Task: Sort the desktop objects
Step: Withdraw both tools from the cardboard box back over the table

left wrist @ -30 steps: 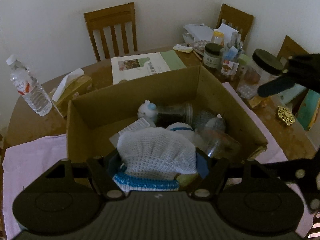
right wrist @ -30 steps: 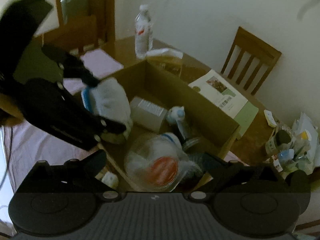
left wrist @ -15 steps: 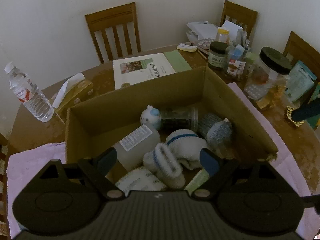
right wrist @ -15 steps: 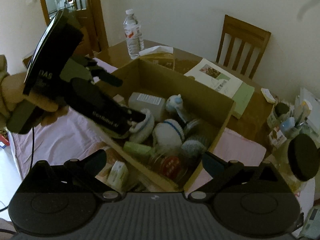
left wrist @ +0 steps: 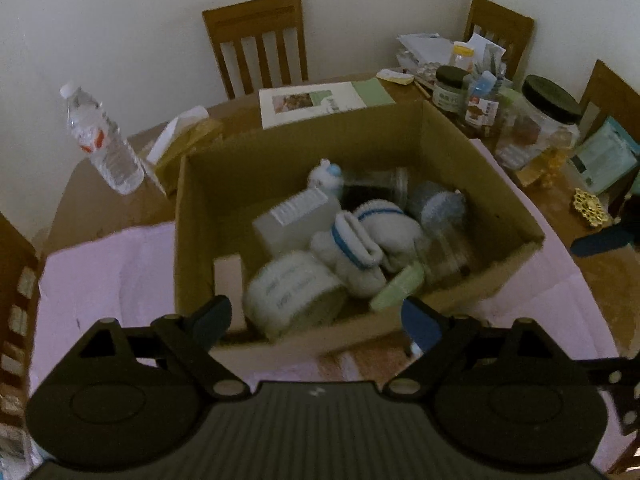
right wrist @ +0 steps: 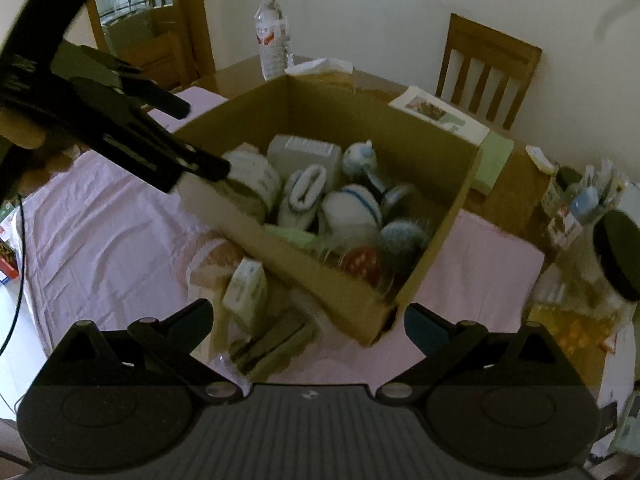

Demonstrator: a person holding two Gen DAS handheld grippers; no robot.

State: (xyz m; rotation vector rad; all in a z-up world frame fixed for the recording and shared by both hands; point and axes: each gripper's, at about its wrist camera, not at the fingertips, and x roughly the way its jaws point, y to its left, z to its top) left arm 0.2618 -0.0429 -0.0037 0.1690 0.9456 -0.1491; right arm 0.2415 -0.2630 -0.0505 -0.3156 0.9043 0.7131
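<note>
Sorting looks mid-run: most soft stuff already sits in the cardboard box [left wrist: 496,184], and the step in hand seems to be the release after a drop. Left wrist view: left gripper [left wrist: 318,322] hangs over the box's near wall, jaws spread wide & just been opening, nothing between the fingers; white knit socks w/ blue stripe [left wrist: 360,240] lie loose in the box beside a white roll [left wrist: 292,296], a pale plastic container [left wrist: 296,220] and a small white toy [left wrist: 324,174]. Water bottle [left wrist: 102,142] and tissue pack [left wrist: 188,136] stand outside on the table, jars [left wrist: 548,120] well apart at the far right. Right wrist view: right gripper [right wrist: 308,326] also spread, empty, pointing down at the pink cloth [right wrist: 100,220] just outside the box's near corner. A small green-white carton [right wrist: 246,292] and a dark flat item [right wrist: 276,344], prob. a stapler but too blurred to be sure, lie there near its fingers. Next move, I'd judge: right gripper lowers over the carton, pinches its narrow sides, lifts clear of the box wall. Left should stay out of the way.
</note>
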